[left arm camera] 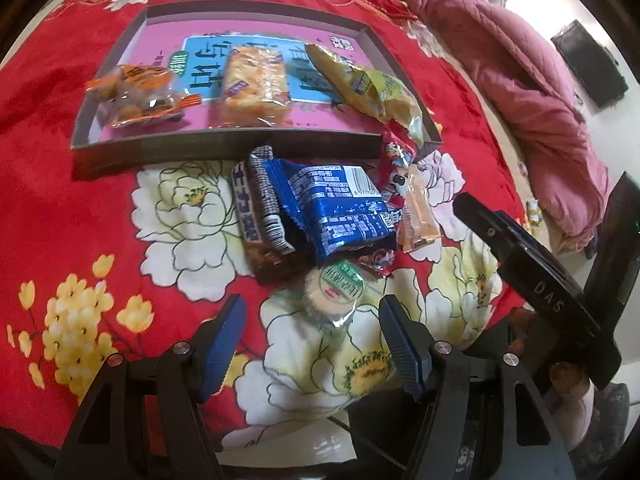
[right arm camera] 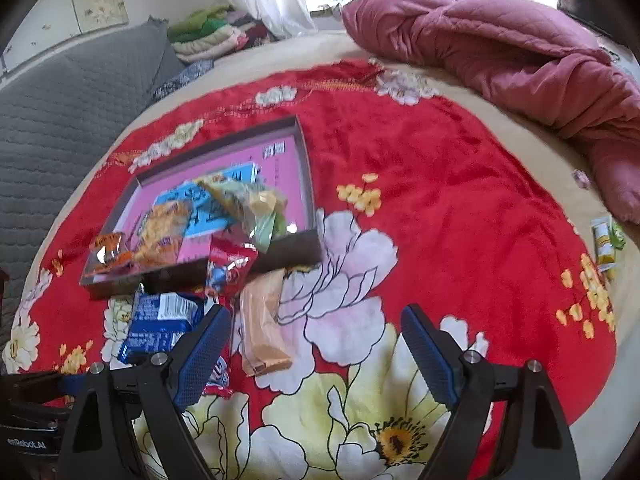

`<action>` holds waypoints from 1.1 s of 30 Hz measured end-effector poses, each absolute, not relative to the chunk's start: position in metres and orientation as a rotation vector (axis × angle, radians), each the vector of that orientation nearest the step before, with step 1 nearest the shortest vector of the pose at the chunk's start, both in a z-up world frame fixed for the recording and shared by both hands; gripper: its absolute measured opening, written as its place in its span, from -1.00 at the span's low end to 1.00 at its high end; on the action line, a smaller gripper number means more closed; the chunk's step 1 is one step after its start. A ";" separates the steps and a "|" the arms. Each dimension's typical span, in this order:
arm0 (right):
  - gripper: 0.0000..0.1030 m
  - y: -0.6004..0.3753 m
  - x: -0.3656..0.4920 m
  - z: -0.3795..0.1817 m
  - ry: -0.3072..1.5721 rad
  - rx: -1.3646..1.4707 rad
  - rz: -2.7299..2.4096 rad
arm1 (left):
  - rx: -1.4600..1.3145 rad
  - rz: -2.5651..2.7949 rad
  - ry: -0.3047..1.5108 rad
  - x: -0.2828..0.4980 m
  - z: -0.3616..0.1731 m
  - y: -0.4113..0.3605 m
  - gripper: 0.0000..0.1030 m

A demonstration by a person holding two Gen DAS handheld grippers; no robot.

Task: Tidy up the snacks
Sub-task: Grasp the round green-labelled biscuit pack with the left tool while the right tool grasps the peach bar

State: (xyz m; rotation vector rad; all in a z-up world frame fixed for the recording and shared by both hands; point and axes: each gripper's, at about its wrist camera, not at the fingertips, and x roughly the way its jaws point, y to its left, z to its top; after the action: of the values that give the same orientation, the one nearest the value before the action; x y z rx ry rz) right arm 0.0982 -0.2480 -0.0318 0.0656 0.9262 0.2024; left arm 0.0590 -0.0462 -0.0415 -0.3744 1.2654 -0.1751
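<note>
Tongs first: the left tongs (left arm camera: 310, 344) hang released over the bed, blue pads spread, a round green-labelled snack pack (left arm camera: 334, 292) lying on the blanket just ahead of them, touched by neither pad. The right tongs (right arm camera: 316, 354) are released too, with only the red flowered blanket (right arm camera: 440, 200) between their pads.

Just beyond the round pack sits a heap of loose snacks on the blanket: a blue wrapper (left arm camera: 340, 208) atop a dark biscuit pack (left arm camera: 260, 208), a red packet (right arm camera: 230, 268) partly under them, and an orange-tan bar (right arm camera: 264, 328) beside it.

Past the heap lies a shallow cardboard tray (left arm camera: 224, 146) with a pink and blue printed floor. Inside it, in a row: an orange bag of small round pieces (left arm camera: 140, 94) at the left, a clear-wrapped golden pastry (left arm camera: 256, 84) in the middle, and a yellow bag (left arm camera: 368, 84) at the right, its end drooping over the tray's near wall.

Farther off, a pink quilt (right arm camera: 500, 52) is bunched along the bed's edge, with a small yellow-green packet (right arm camera: 606, 244) near it.
</note>
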 end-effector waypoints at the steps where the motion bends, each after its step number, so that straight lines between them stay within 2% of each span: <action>1: 0.68 -0.247 0.099 -0.035 0.939 0.063 0.205 | -0.374 -0.177 1.268 0.061 -0.043 -0.048 0.36; 14: 0.68 -0.220 0.115 -0.068 1.046 -0.053 0.284 | -0.417 -0.176 1.310 0.072 -0.062 -0.047 0.36; 16: 0.62 -0.214 0.118 -0.071 1.038 -0.108 0.279 | -0.420 -0.175 1.311 0.072 -0.064 -0.047 0.36; 20: 0.29 -0.204 0.119 -0.078 1.019 -0.194 0.288 | -0.416 -0.170 1.312 0.075 -0.064 -0.050 0.36; 22: 0.05 -0.200 0.118 -0.076 1.004 -0.204 0.311 | -0.413 -0.169 1.313 0.076 -0.065 -0.050 0.36; 24: -0.27 -0.201 0.118 -0.075 0.995 -0.197 0.322 | -0.414 -0.167 1.309 0.077 -0.065 -0.051 0.36; 27: -0.35 -0.209 0.122 -0.073 1.001 -0.141 0.335 | -0.423 -0.165 1.301 0.078 -0.066 -0.053 0.36; 33: -0.36 -0.218 0.124 -0.072 1.011 -0.066 0.344 | -0.428 -0.149 1.301 0.082 -0.070 -0.059 0.36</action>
State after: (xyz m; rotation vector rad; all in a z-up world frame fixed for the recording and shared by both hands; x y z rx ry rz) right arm 0.1244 -0.2185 -0.0717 -0.0658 1.0106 0.3435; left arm 0.0817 -0.0595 -0.0704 -0.4277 1.3013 -0.1491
